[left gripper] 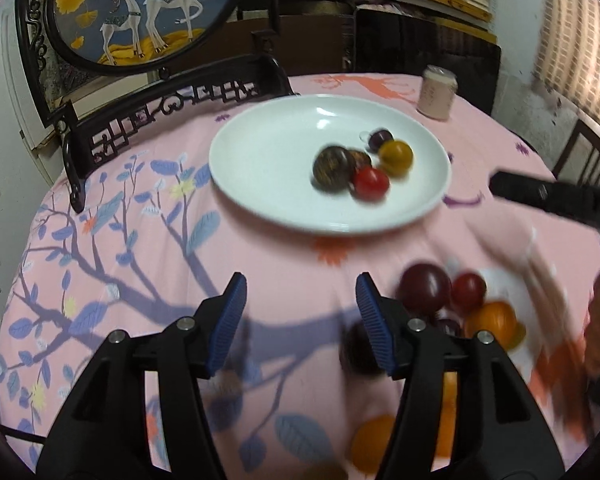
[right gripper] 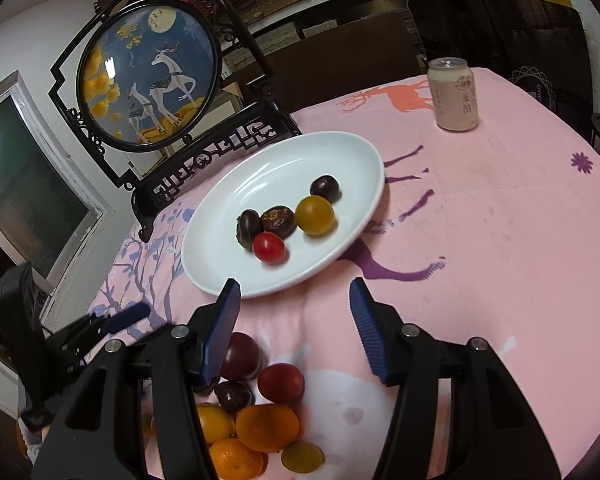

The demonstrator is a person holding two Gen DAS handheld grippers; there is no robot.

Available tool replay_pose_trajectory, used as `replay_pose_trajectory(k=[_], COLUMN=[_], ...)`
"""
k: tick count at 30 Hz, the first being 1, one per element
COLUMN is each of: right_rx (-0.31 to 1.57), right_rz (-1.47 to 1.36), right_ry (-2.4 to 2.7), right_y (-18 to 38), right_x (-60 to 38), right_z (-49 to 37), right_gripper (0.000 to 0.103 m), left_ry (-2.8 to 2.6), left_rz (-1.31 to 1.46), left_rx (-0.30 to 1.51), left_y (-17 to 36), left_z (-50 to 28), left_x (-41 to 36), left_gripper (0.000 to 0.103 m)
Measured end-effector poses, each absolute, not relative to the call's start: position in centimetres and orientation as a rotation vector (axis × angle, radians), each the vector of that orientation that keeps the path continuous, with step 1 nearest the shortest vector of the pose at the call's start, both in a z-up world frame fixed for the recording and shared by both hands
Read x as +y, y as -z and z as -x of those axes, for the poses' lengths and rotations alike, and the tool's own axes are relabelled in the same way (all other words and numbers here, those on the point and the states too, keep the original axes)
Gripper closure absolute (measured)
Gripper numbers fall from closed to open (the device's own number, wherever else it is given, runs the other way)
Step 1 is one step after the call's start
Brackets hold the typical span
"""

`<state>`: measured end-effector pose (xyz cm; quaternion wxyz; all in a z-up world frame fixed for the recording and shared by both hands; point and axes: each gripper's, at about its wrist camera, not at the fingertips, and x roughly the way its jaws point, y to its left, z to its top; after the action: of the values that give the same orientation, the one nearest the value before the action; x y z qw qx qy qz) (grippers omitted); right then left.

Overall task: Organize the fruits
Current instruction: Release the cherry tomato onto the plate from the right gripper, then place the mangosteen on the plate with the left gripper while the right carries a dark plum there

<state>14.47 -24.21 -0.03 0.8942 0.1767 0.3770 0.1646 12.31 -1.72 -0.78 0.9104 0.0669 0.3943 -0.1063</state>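
A white oval plate (right gripper: 228, 256) sits toward the far left part of a table covered by a pink tablecloth (right gripper: 480, 240) printed with deer and a leafy branch. On the plate lie five small fruits bunched near its middle: a red cherry tomato (right gripper: 269, 247), a yellow cherry tomato (right gripper: 315, 215), a dark plum (right gripper: 325, 188) behind it, and two dark brownish fruits (right gripper: 278, 221) touching each other, whose kind cannot be told. Nearer the table's front edge a loose pile of fruit rests directly on the cloth: a large dark red plum (right gripper: 241, 356), a red tomato (right gripper: 281, 383), a small dark plum (right gripper: 233, 397), several oranges (right gripper: 267, 427) and a small yellow fruit (right gripper: 302, 457). The right gripper (right gripper: 294, 330) hangs above this pile with its blue-padded jaws spread wide and nothing between them. The left gripper (left gripper: 300, 326) is likewise wide apart and empty, just left of the pile; its view is blurred. A pale pink drink can (right gripper: 454, 95) stands upright near the table's far edge, well apart from the plate. A round framed deer picture (right gripper: 150, 76) on a black carved stand rises at the table's far left edge, just beside the plate.
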Motion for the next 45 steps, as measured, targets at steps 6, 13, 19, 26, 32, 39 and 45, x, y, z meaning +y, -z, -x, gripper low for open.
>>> replay_pose_trajectory(k=[6,13,19,26,32,39,45], right_rx=[0.782,0.787,0.789,0.8,0.844,0.894,0.925], right_rz=[-0.374,-0.374,-0.375,-0.376,-0.319,-0.191,-0.049], right_ry=[-0.344,-0.346,-0.346,-0.372,-0.459,-0.51,-0.521], right_y=[0.0,0.0,0.0,0.1,0.4,1.4,2.6], right_x=[-24.5,-24.5,-24.5,-24.0,-21.7,-17.8,-15.7], right_z=[-14.1,-14.0,-14.0,-13.9,-13.6,-13.8,-14.2], right_gripper=[0.046,0.046,0.046,0.046,0.046,0.046,0.058], left_ry=[0.285,0.327,0.265,0.146,0.184,0.238,0.222], left_rz=[-0.182,-0.235,-0.264,-0.225,-0.289,-0.195,-0.177], left_rx=[0.832,0.858,0.846,0.844,0.846,0.91,0.903], left_y=[1.8,2.9,3.1,2.6,3.4,4.1,3.7], left_z=[-10.6,-10.4,-11.0,-12.1,-11.6,-12.6,-12.7], left_x=[-2.5,-3.9,-3.3,-0.8,-2.7,-2.0,-1.4], left_gripper=[0.041,0.038,0.02,0.025,0.03,0.062,0.063])
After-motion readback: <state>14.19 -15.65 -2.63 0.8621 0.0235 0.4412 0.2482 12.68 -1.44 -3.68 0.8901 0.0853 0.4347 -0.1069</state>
